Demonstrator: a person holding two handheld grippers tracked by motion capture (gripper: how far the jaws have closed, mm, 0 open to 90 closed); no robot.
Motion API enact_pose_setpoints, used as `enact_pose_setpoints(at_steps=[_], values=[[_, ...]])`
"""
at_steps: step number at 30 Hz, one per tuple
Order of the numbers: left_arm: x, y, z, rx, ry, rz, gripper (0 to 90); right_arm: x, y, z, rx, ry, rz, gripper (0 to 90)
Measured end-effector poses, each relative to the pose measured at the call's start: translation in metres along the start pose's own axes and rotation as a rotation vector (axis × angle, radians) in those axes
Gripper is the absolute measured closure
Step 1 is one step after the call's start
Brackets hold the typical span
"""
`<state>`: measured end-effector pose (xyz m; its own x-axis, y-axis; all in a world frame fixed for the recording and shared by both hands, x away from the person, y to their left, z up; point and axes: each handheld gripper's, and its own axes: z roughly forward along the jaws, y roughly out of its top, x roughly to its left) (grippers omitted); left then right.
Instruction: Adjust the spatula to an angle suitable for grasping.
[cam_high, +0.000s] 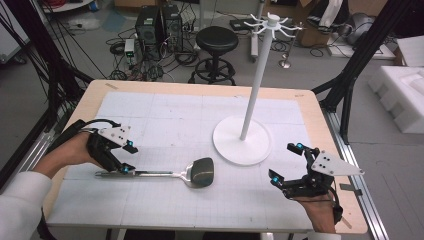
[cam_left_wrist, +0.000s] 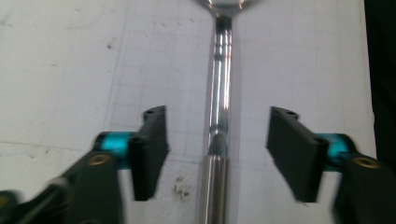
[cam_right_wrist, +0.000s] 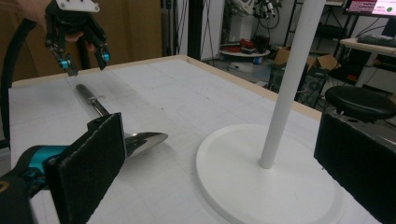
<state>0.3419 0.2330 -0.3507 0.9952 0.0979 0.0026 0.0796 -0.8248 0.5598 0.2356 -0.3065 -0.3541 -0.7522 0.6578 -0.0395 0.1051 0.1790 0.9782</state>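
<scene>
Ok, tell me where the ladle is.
High view: the ladle lies flat on the mat, left of the stand's base, its handle running left under the open left tongs.

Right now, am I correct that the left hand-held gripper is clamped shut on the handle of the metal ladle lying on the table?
Not quite: the left hand-held gripper is open. In the left gripper view its jaws stand apart on either side of the ladle handle without touching it. The ladle does lie on the table.

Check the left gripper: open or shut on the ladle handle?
Open. The left gripper straddles the ladle handle with gaps on both sides; neither pad touches it.
</scene>
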Motion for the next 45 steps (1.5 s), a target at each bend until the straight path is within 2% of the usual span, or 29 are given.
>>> enact_pose_setpoints(at_steps=[1, 2, 3, 4, 6, 8, 15, 16, 19, 20, 25, 27, 29, 31, 34, 36, 39, 41, 45], values=[[-0.001, 0.002, 0.000, -0.010, 0.012, -0.022, 20.9, 0.000, 0.000, 0.000, 0.000, -0.001, 0.000, 1.4], [-0.002, 0.003, 0.000, -0.017, 0.017, -0.025, 20.9, 0.000, 0.000, 0.000, 0.000, -0.001, 0.000, 1.4], [-0.002, 0.005, 0.001, -0.011, 0.016, -0.026, 2.3, 0.000, 0.000, 0.000, 0.000, -0.002, -0.001, 1.4], [-0.003, 0.007, 0.003, 0.005, 0.028, -0.040, 1.7, 0.000, 0.001, 0.000, -0.002, -0.002, -0.003, 1.4], [-0.005, 0.009, 0.006, 0.003, 0.041, -0.020, 1.7, 0.000, 0.001, 0.000, -0.001, -0.001, -0.002, 1.4], [-0.006, 0.012, 0.009, 0.007, 0.029, -0.037, 1.7, 0.000, 0.001, -0.001, -0.003, 0.001, 0.001, 1.4], [-0.007, 0.018, 0.031, 0.088, 0.073, -0.005, 1.7, 0.001, 0.002, 0.000, -0.003, 0.003, -0.003, 1.4], [-0.008, 0.019, 0.035, 0.081, 0.078, 0.007, 1.7, 0.001, 0.002, 0.000, -0.006, 0.004, -0.006, 1.4], [-0.010, 0.021, 0.043, 0.087, 0.069, 0.052, 8.6, 0.002, 0.003, 0.000, -0.006, 0.008, -0.005, 1.4], [-0.010, 0.021, 0.046, 0.089, 0.066, 0.053, 11.6, 0.001, 0.003, 0.000, -0.006, 0.008, -0.005, 1.4], [-0.011, 0.022, 0.059, 0.135, 0.033, 0.059, 11.8, 0.000, 0.000, 0.000, -0.001, 0.009, 0.004, 1.4], [-0.012, 0.022, 0.063, 0.154, 0.031, 0.073, 15.0, 0.000, 0.000, 0.001, -0.001, 0.008, 0.003, 1.4], [-0.012, 0.022, 0.067, 0.167, 0.021, 0.075, 24.0, 0.001, 0.001, 0.001, -0.003, 0.011, -0.002, 1.4], [-0.013, 0.023, 0.070, 0.177, 0.013, 0.060, 23.8, 0.001, 0.001, 0.002, -0.002, 0.011, -0.002, 1.4], [-0.013, 0.024, 0.075, 0.192, 0.018, 0.062, 29.9, 0.001, 0.000, 0.002, 0.000, 0.012, 0.002, 1.4], [-0.013, 0.024, 0.078, 0.208, 0.031, 0.060, 31.5, 0.001, 0.000, 0.002, 0.000, 0.012, 0.001, 1.4], [-0.014, 0.026, 0.081, 0.223, 0.024, 0.049, 33.4, 0.001, 0.000, 0.003, 0.001, 0.015, 0.002, 1.4], [-0.015, 0.027, 0.084, 0.214, 0.028, 0.051, 36.0, 0.002, 0.001, 0.003, 0.002, 0.017, 0.002, 1.4], [-0.013, 0.027, 0.087, 0.231, 0.032, 0.041, 42.5, 0.001, 0.000, 0.003, 0.001, 0.016, 0.008, 1.4]])
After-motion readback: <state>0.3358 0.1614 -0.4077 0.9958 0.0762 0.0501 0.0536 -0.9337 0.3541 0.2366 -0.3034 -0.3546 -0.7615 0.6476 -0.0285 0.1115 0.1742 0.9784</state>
